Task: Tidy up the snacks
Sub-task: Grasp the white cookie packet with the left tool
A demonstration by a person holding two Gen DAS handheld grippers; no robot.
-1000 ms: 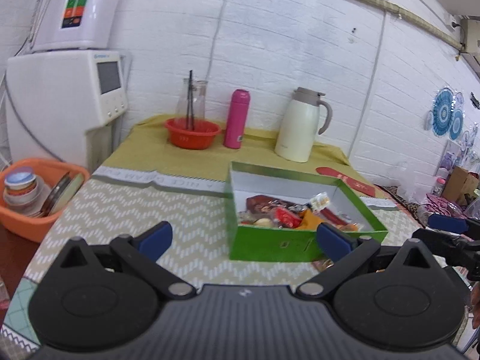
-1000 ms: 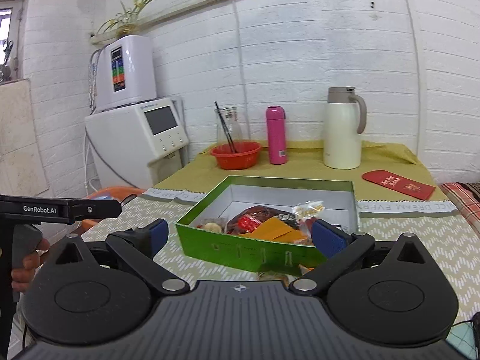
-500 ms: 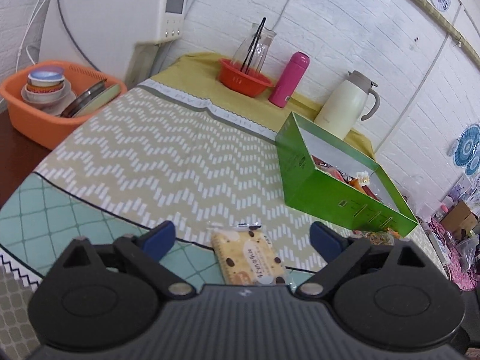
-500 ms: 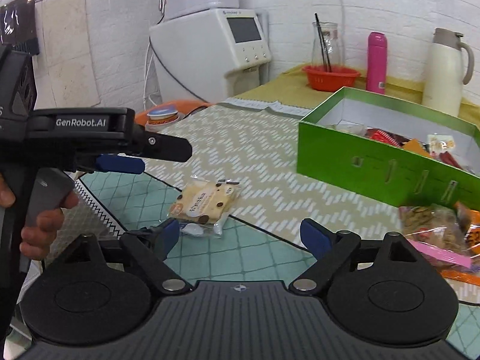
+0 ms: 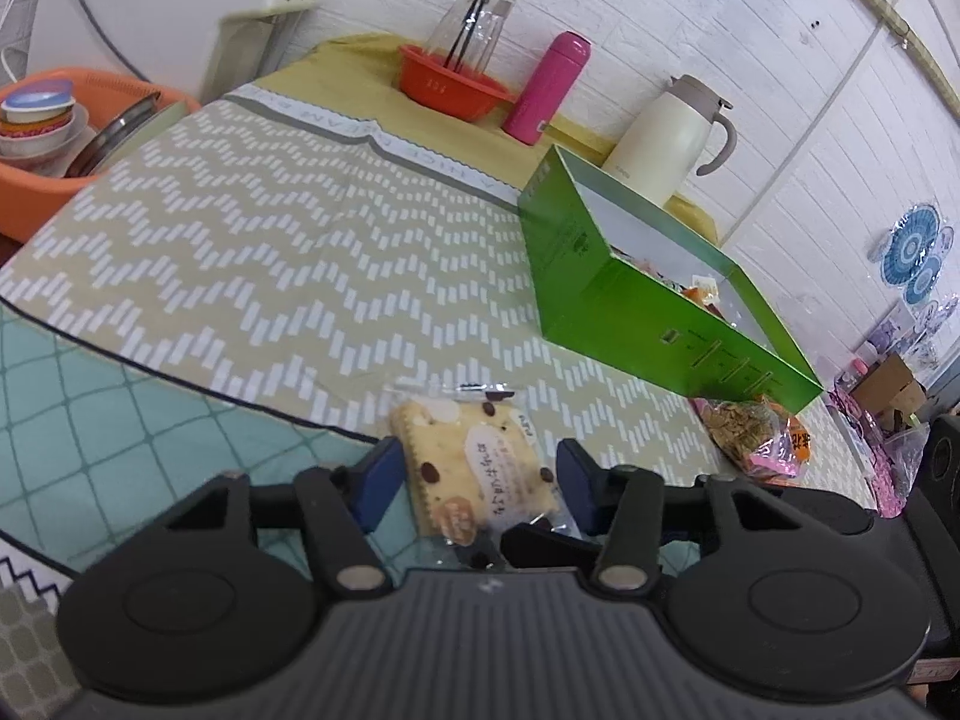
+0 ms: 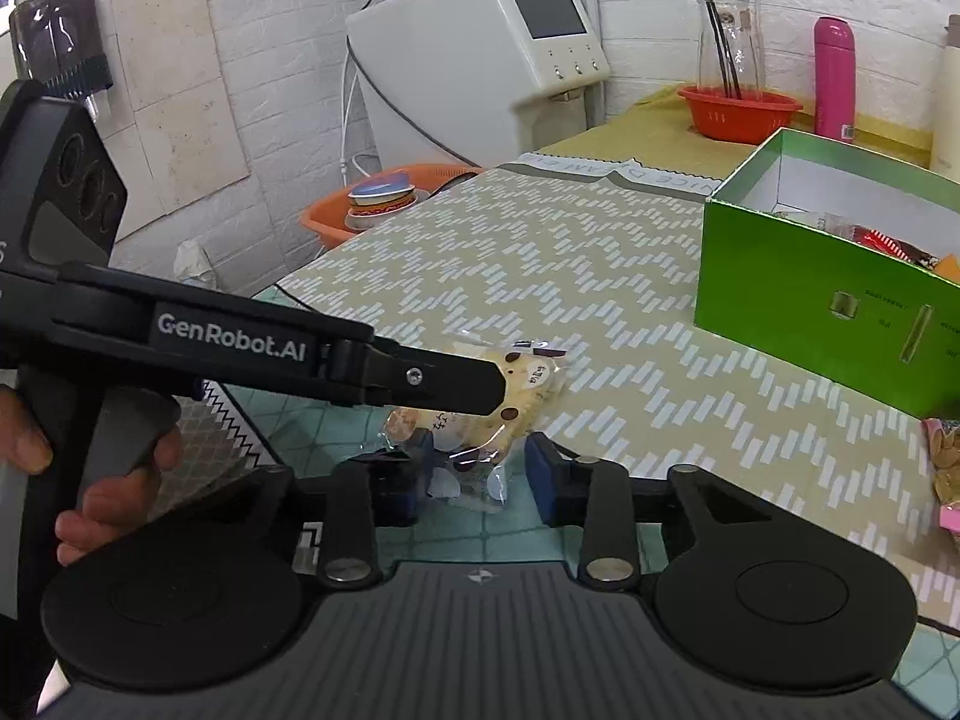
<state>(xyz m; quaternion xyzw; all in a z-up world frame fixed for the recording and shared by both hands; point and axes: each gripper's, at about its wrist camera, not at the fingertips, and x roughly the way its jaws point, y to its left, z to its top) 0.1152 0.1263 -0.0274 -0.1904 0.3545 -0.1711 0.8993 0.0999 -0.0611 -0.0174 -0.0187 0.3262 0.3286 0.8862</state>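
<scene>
With both grippers [image 5: 474,480] [image 6: 474,471] parted around it, unclenched, I judge the biscuit pack [image 5: 474,456] light, crinkly, breakable, best pinched across its flat sides

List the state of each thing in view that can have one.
Cookie packet: sealed, between both tools' fingers.
Green box: open, holding snacks.
Left tool: around packet, contact unclear.
Right tool: fingers beside packet end.
Pink bottle: capped, upright.
Cream jug: lidded, upright.

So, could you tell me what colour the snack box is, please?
Bright green box, white inside; left wrist view.
</scene>
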